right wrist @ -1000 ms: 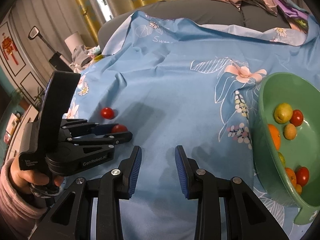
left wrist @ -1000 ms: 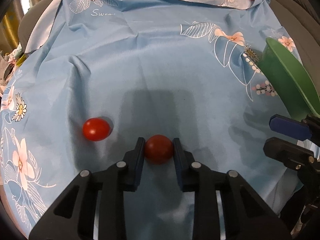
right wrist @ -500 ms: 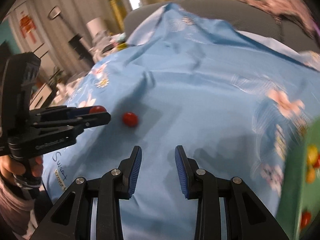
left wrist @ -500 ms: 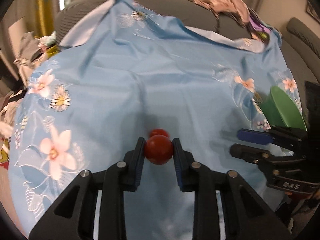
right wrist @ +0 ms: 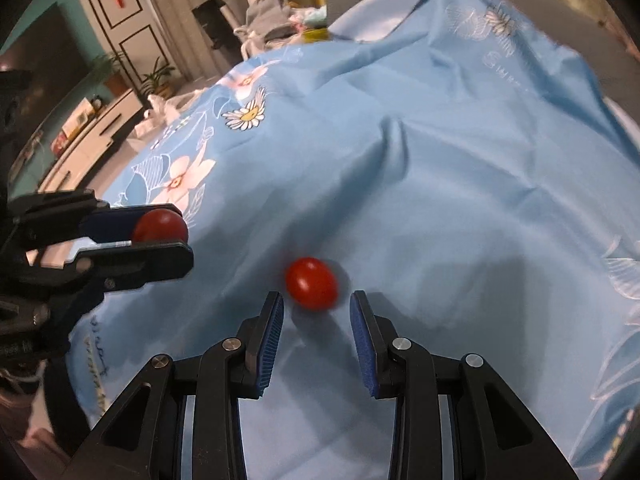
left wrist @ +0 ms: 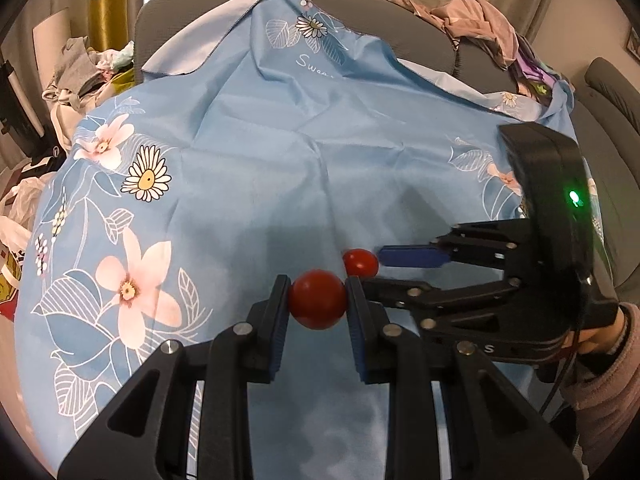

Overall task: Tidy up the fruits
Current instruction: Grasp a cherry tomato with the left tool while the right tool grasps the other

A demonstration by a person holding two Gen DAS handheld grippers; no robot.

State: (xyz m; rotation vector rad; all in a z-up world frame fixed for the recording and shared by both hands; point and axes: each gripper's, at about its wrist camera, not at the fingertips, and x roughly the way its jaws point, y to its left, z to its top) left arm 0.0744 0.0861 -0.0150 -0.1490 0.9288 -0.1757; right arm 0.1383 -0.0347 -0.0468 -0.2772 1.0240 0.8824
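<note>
My left gripper (left wrist: 318, 300) is shut on a red cherry tomato (left wrist: 318, 299) and holds it above the blue floral cloth (left wrist: 260, 168). It also shows in the right wrist view (right wrist: 160, 236) with the held tomato (right wrist: 160, 226) at the left. A second red tomato (right wrist: 311, 283) lies on the cloth just ahead of my right gripper (right wrist: 317, 312), which is open with its fingertips either side of it. In the left wrist view this second tomato (left wrist: 360, 263) sits between the right gripper's open fingers (left wrist: 412, 258).
The cloth covers a grey sofa (left wrist: 176, 20) with clothes piled at its back right (left wrist: 480, 20) and left (left wrist: 88, 64). A room with a low cabinet (right wrist: 88, 128) and plants lies beyond the cloth's left edge. The green bowl is out of view.
My left gripper has lifted its tomato and turned left. My right gripper has swung left, away from the green bowl, and come up to the second tomato with its fingers open.
</note>
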